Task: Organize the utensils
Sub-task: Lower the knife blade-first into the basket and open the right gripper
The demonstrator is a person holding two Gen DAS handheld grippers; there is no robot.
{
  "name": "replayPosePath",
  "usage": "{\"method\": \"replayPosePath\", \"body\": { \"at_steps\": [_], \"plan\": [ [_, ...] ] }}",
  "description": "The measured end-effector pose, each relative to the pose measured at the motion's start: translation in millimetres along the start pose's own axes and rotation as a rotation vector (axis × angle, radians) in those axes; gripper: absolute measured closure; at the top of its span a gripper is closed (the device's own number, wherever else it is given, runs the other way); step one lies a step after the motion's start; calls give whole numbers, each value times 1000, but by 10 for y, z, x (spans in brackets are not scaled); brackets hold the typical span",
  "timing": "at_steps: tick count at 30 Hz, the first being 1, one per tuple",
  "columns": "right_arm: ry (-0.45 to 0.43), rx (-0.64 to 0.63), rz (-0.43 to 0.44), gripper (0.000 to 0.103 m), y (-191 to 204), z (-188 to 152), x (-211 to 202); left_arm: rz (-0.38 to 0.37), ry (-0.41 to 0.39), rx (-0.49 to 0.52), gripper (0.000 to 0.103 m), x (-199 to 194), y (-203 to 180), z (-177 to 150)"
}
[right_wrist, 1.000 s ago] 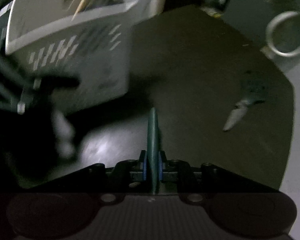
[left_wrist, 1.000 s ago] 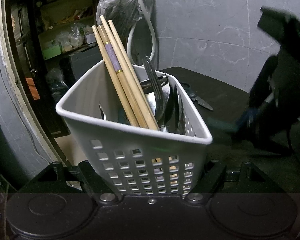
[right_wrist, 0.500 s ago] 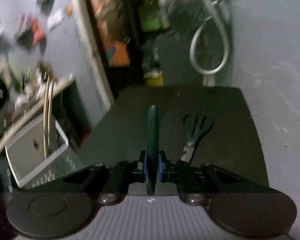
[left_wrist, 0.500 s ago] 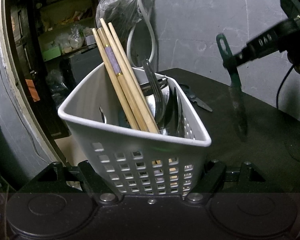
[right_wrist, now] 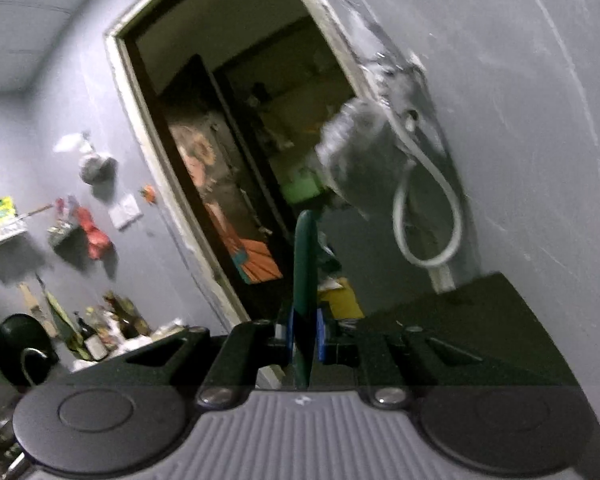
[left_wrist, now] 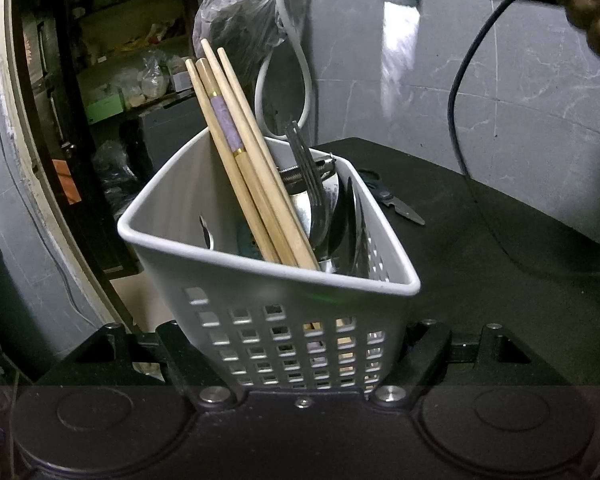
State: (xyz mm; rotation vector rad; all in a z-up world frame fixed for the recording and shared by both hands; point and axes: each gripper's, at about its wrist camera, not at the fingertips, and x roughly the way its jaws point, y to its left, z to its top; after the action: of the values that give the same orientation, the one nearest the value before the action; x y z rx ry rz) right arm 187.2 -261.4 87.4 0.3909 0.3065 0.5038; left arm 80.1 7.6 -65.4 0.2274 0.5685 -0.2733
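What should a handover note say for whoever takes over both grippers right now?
Left gripper: clamped on the white basket, held tilted at the black table's edge.
Right gripper: shut on the green-handled knife, raised high, blade hanging down above the table.
Done: chopsticks, fork and other metal utensils in the basket.
Left: drop the knife in; scissors lie on the table behind the basket.

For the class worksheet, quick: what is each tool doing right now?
Left tool: jaws closing on the white utensil basket between them.
Right tool: shut on a green-handled knife.
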Motion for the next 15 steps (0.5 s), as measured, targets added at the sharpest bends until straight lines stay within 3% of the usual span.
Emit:
{"method": "replayPosePath", "body": {
  "at_steps": [7,15],
  "plan": [
    [-33,-65,107,91,384,190,153,0,-3,-3,24,-7,0,-2],
    [16,-118,201,91,757,-61,265,-2,-3,-4,24,-12,6,-1]
  ]
}}
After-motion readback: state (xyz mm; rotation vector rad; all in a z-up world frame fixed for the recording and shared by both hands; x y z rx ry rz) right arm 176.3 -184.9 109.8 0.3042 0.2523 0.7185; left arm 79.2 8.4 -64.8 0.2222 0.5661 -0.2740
